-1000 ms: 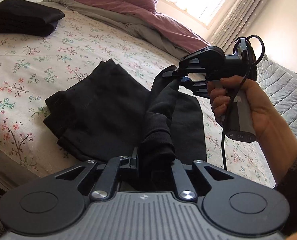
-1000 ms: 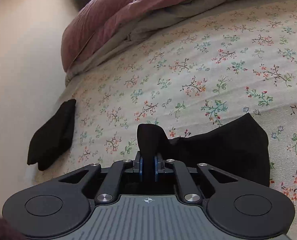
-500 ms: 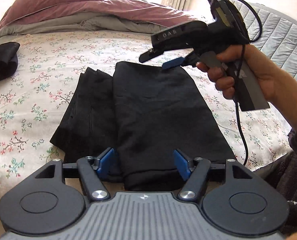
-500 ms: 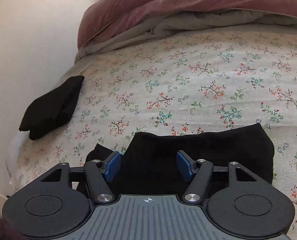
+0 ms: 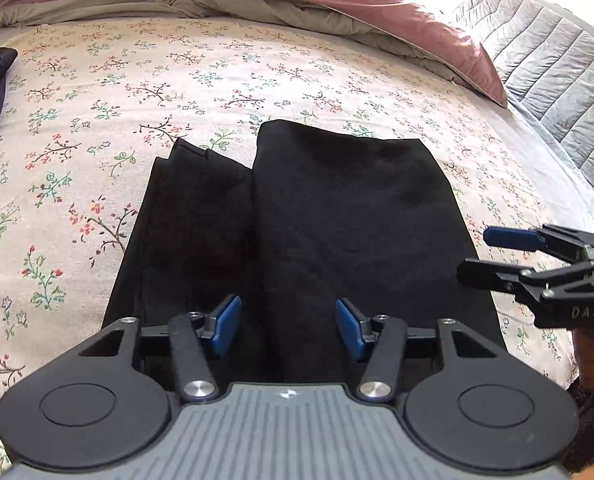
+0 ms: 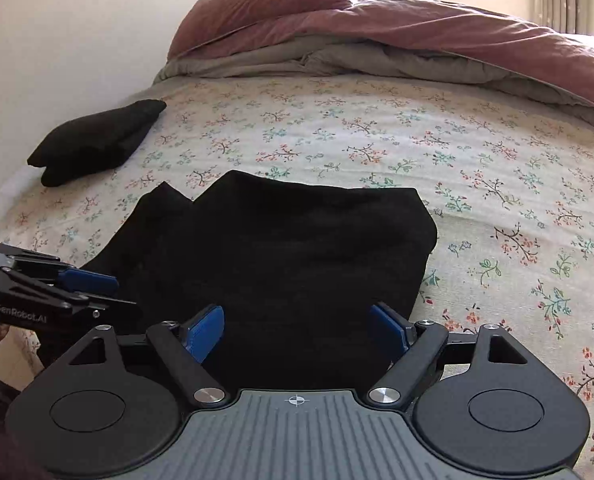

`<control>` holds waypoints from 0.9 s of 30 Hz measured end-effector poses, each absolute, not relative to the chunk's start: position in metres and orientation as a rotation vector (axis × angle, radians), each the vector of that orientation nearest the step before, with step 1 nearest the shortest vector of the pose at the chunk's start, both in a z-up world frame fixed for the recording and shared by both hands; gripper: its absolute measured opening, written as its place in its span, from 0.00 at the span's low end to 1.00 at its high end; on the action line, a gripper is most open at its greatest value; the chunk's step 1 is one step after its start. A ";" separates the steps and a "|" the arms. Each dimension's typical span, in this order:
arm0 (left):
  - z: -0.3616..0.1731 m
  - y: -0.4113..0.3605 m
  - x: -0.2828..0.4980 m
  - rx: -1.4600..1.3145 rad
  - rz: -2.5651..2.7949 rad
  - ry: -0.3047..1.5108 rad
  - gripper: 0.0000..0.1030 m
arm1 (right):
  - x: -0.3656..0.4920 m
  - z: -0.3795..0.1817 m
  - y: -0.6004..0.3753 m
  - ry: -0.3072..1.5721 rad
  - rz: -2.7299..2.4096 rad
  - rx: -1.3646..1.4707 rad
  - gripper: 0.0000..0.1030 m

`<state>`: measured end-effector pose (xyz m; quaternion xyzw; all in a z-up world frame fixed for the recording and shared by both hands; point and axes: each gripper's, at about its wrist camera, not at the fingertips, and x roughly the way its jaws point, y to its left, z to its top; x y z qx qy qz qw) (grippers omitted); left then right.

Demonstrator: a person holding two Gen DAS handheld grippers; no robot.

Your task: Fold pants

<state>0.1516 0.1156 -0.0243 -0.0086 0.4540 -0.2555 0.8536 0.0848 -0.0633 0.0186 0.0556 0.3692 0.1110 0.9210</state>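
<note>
The black pants (image 5: 329, 232) lie folded on the bed (image 5: 137, 80), a doubled panel laid over a narrower strip that shows along its left side. The left claw (image 5: 289, 328) hangs above the near edge, jaws apart with nothing pinched, having just narrowed a little. The right claw (image 6: 297, 332) has just spread wider; it too is empty, cloth only beneath it.

The fold in hand looks laid down and let go. To finish it well, I judge the next grips should take the near edge at both corners, through all layers, and carry it evenly toward the far edge so the stack stays square.

The fabric is matte, soft and thick, edges rounded rather than creased. The sheet is pale floral cotton; a mauve duvet (image 6: 457, 28) bunches at the head, and another folded black garment (image 6: 97, 140) sits well apart.
</note>
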 end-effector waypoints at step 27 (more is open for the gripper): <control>0.013 0.179 0.168 -0.095 -0.423 0.785 0.14 | 0.094 0.000 -0.069 0.716 0.264 0.136 0.82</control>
